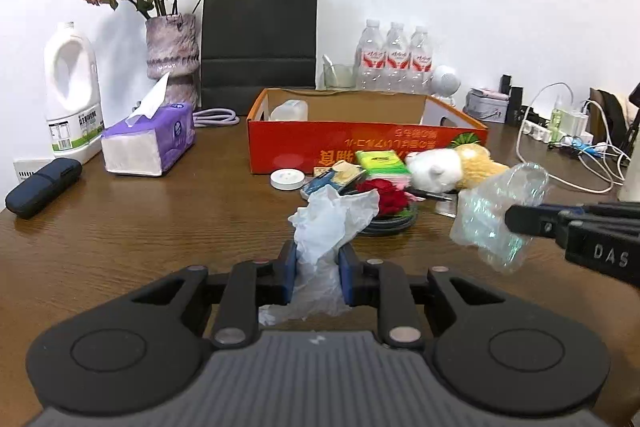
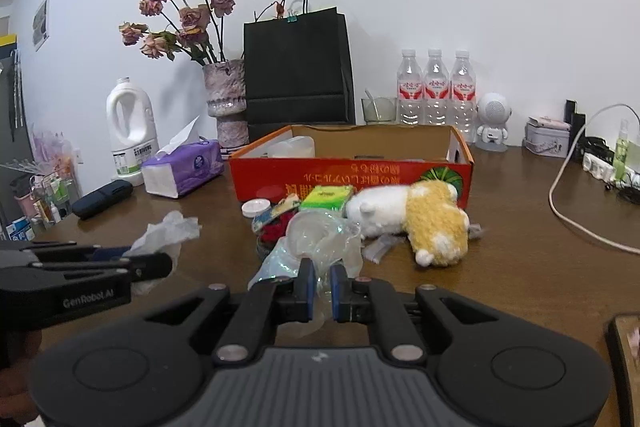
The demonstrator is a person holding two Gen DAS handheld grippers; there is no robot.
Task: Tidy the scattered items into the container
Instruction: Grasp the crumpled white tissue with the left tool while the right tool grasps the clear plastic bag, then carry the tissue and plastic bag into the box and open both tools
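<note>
My left gripper point(image 1: 318, 261) is shut on a crumpled white plastic bag point(image 1: 332, 219) and holds it above the table; the bag also shows in the right wrist view point(image 2: 168, 231). My right gripper point(image 2: 320, 283) is shut on a crushed clear plastic bottle point(image 2: 320, 239), which shows at the right of the left wrist view point(image 1: 496, 215). The red cardboard box point(image 1: 360, 143) stands open behind, with a clear plastic tub point(image 1: 290, 111) inside. In front of it lie a plush toy point(image 2: 412, 219), a green tissue pack point(image 1: 380, 163), a white lid point(image 1: 286, 179), a snack packet point(image 1: 334, 179) and a red rose item point(image 1: 384, 197).
A purple tissue pack point(image 1: 148, 143), a white jug point(image 1: 72, 95), a dark case point(image 1: 44, 187), a vase of dried roses point(image 1: 172, 59) and a black paper bag point(image 1: 260, 35) stand at the left and back. Water bottles point(image 1: 396, 59), a small speaker point(image 1: 446, 83) and cables point(image 1: 568, 147) are at the right.
</note>
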